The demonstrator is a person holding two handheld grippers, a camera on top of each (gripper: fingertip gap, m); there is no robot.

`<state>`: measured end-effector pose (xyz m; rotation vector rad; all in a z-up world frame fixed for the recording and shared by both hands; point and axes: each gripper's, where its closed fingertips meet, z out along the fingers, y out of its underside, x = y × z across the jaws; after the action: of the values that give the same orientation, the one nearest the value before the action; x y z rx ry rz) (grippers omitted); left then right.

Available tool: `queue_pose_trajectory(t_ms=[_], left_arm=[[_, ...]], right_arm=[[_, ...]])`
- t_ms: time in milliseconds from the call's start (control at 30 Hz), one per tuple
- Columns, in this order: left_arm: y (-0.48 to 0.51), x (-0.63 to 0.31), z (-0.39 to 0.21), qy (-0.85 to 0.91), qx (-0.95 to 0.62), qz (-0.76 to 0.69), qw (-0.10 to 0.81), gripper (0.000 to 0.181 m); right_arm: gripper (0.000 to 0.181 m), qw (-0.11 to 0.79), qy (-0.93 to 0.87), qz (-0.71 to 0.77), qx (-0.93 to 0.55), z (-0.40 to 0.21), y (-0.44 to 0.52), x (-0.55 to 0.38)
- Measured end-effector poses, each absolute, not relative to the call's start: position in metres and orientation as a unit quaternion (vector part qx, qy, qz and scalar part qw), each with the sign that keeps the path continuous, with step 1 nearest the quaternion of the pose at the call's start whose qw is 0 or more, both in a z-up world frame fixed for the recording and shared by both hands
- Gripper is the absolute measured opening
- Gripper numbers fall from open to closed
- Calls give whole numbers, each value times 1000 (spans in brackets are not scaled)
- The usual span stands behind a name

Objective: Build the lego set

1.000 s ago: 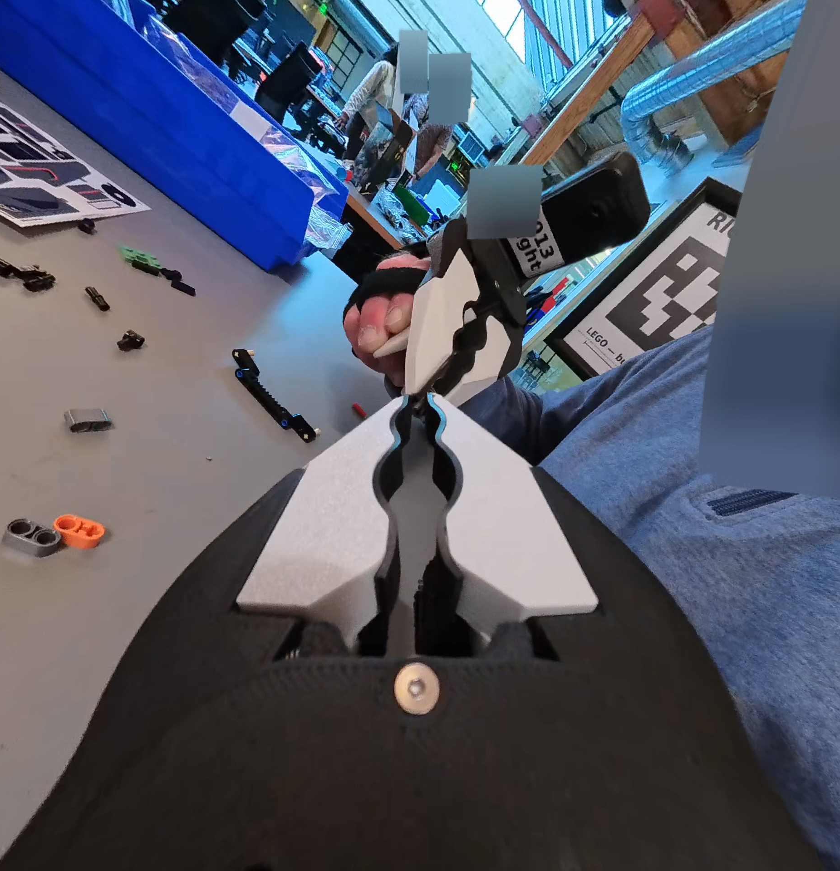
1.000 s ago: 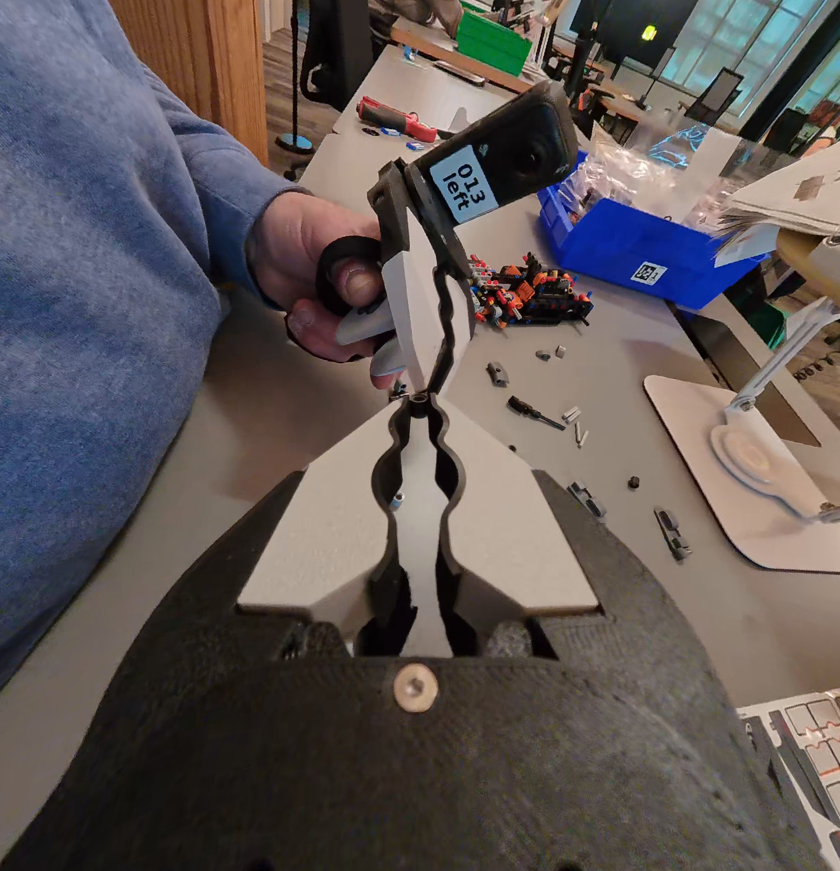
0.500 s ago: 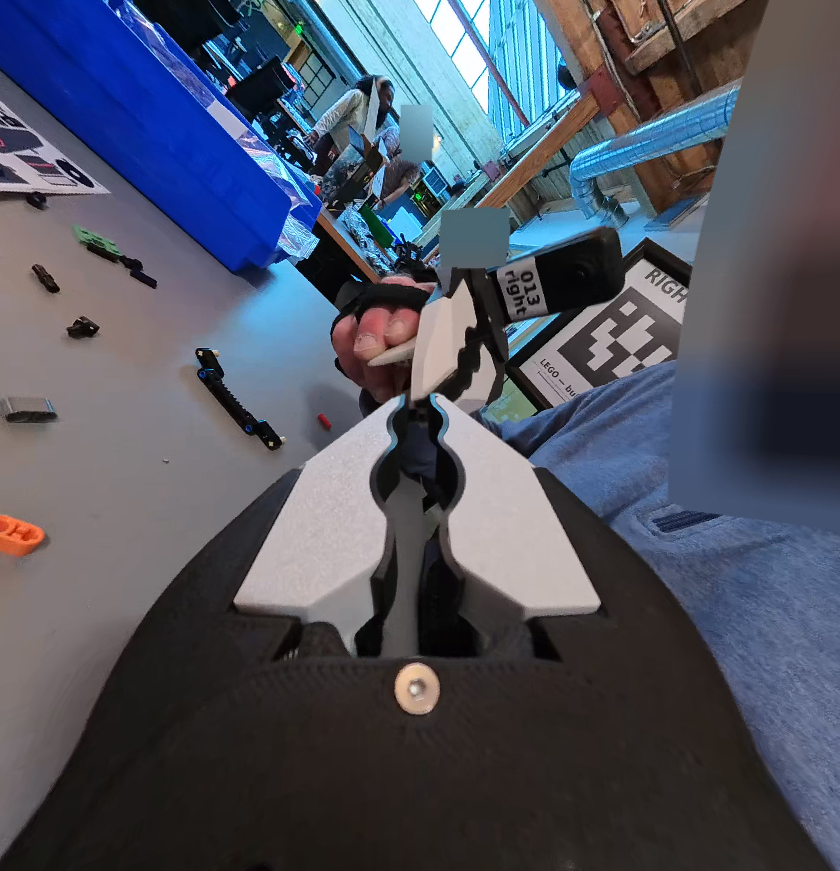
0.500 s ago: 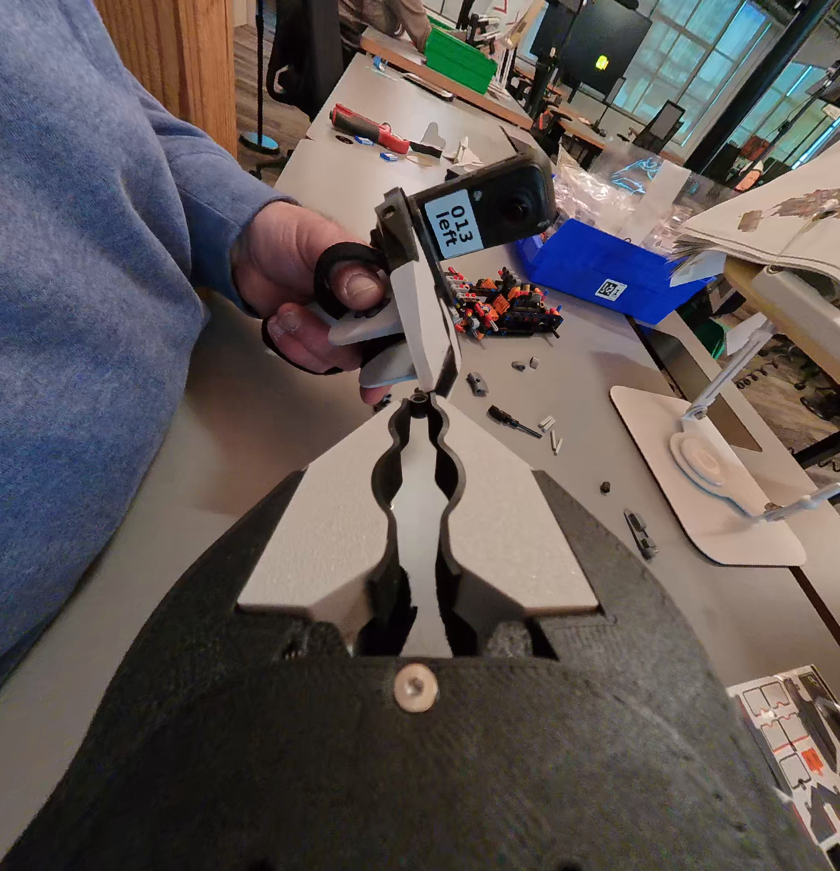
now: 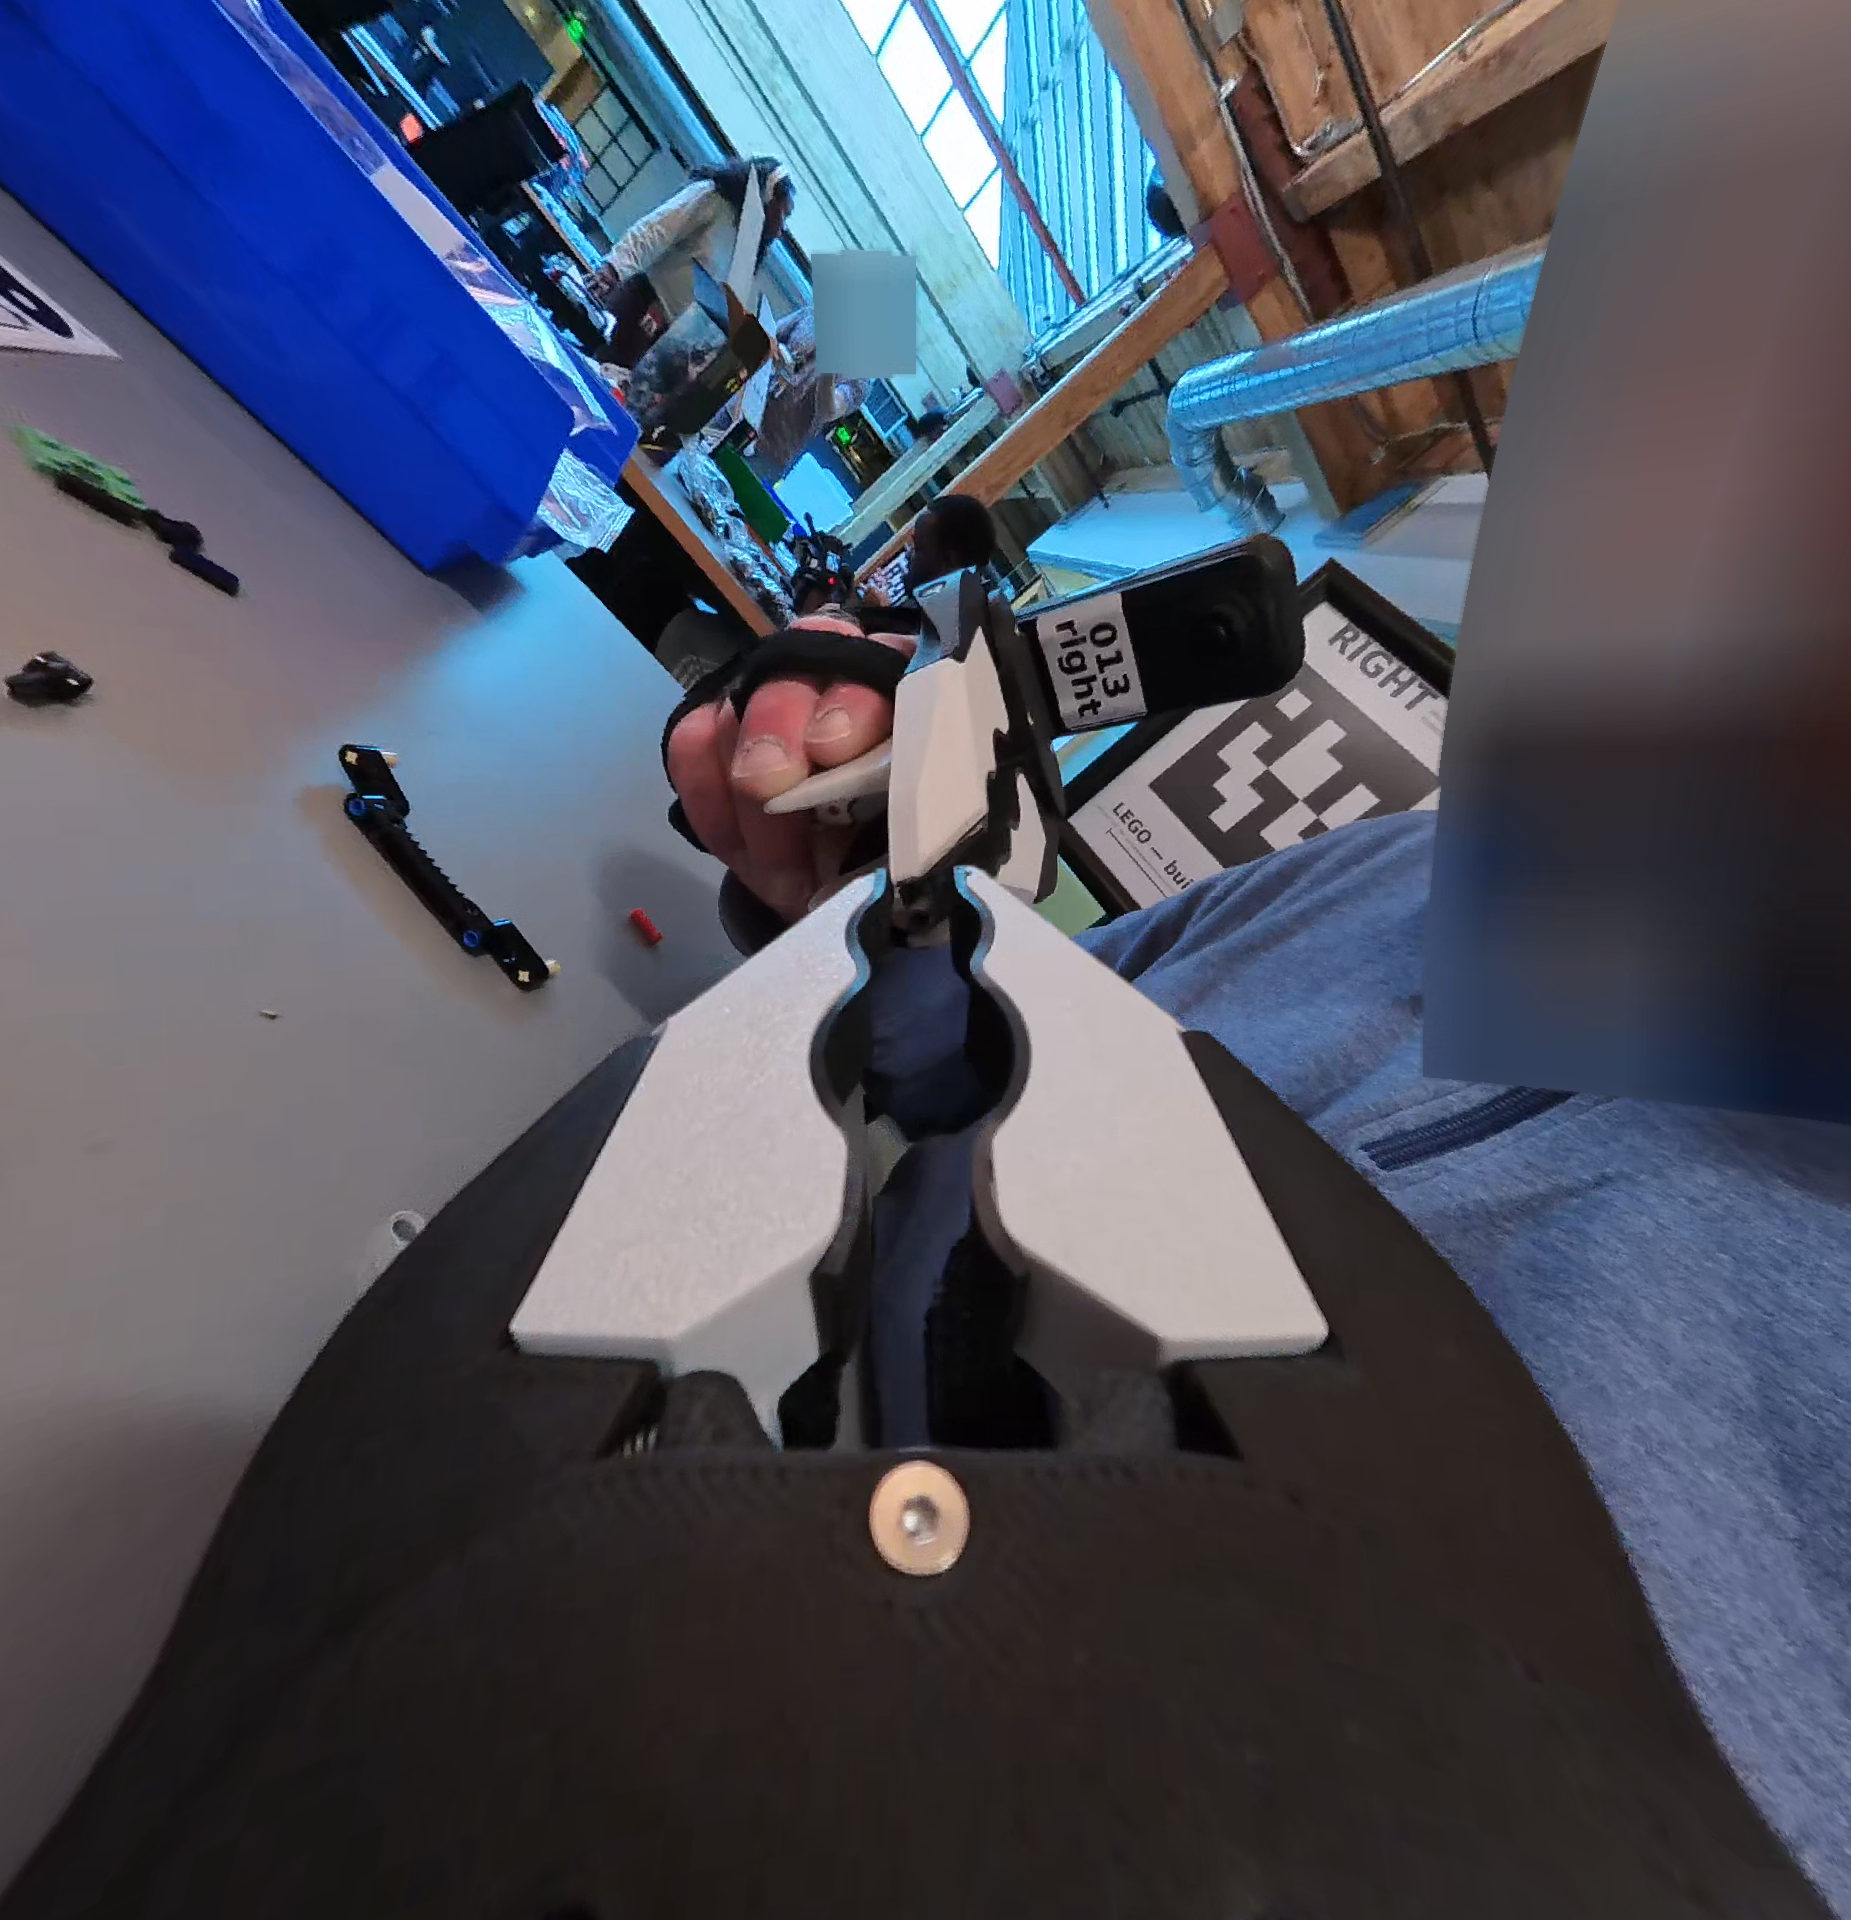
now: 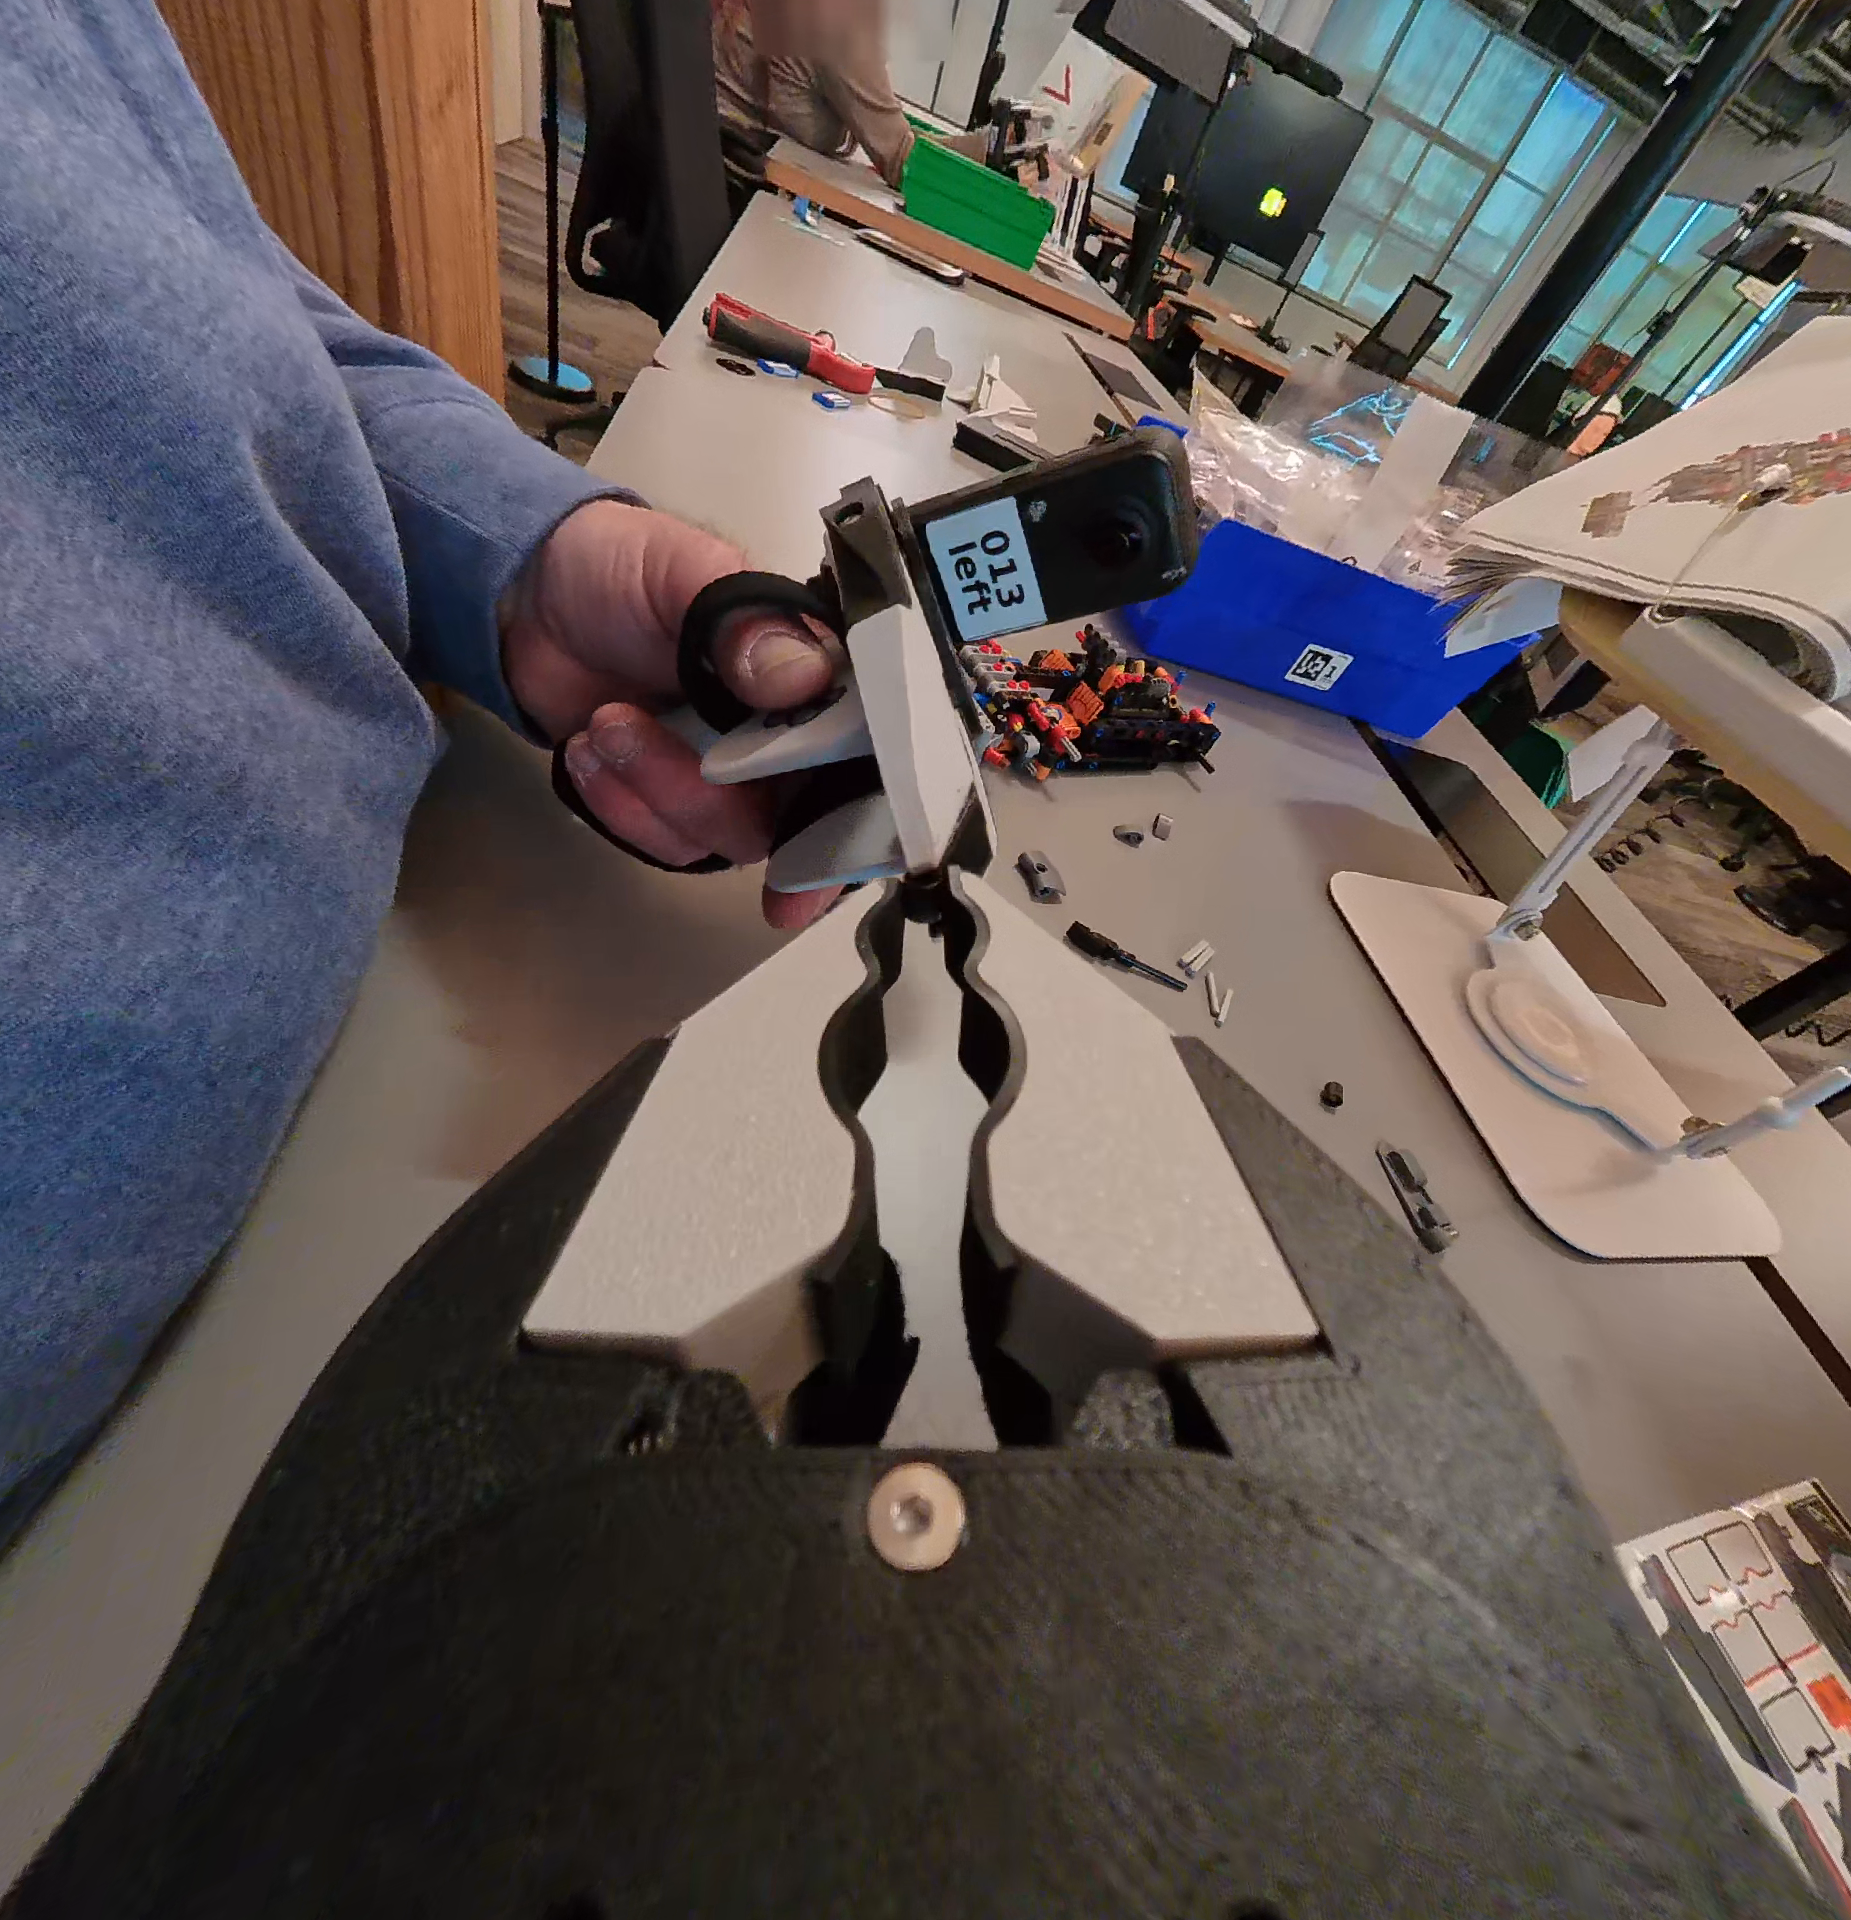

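Since the earlier frame I have tilted both grippers upward, tips kept together. My left gripper (image 5: 921, 902) and right gripper (image 6: 926, 896) meet tip to tip above the tabletop (image 6: 1264, 831), both clenched on one small black piece (image 6: 923, 902). The partial model (image 6: 1092, 707) lies beside the blue bin (image 6: 1316, 634).

Bright, cool daylight from windows (image 5: 1014, 156) at upper centre of the left wrist view, tinting the grey table (image 5: 225, 1039) bluish. Warmer and dimmer in the right wrist view, with windows (image 6: 1472, 239) glowing at upper right. Soft shadows only. Strong wide-angle bending toward every edge. Slight motion blur at lower corners and far left.
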<state>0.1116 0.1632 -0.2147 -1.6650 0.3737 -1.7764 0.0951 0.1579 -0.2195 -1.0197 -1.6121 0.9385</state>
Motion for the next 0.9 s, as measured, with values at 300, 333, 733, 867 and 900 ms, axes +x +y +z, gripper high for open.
queue_pose_trajectory(t_ms=[300, 333, 733, 867, 900], left_arm=[[168, 111, -216, 153, -645, -658, 357, 5], [169, 110, -215, 156, -647, -651, 365, 5], [172, 112, -212, 170, -653, -626, 391, 4], [172, 110, -212, 159, -644, -641, 385, 4], [173, 109, -212, 158, -645, -638, 389, 5]], right_arm=[[5, 476, -647, 405, -437, -219, 162, 94], [6, 472, -643, 411, -441, -217, 162, 94], [5, 469, -624, 416, -466, -213, 165, 95], [5, 478, -628, 404, -463, -212, 166, 97], [5, 479, -625, 403, -466, -211, 168, 99]])
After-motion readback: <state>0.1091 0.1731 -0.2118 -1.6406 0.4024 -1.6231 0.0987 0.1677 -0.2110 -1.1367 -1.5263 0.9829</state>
